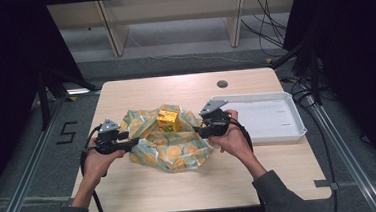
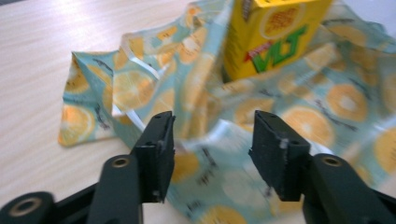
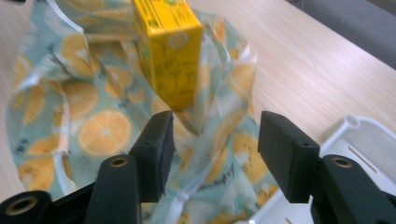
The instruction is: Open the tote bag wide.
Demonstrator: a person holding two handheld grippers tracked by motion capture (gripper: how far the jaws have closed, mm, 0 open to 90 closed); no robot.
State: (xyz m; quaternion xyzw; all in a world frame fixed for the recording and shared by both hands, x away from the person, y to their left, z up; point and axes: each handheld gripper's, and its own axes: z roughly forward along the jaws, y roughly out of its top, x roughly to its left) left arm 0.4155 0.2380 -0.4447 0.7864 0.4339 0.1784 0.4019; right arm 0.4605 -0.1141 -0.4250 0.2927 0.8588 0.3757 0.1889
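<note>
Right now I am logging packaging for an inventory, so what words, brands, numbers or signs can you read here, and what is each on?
"VLT": green letters, as they appear, on the front of the yellow carton standing on the orange-print bag.
"5": black mark on the floor left of the table.
Small print on the carton's side, right gripper view: too blurred to read.
Dark lettering on the bag: too blurred to read.

The yellow juice box [image 2: 275,35] is cut off at twelve o'clock. The orange-print bag [image 2: 219,154] looks blurry near the jaws.
</note>
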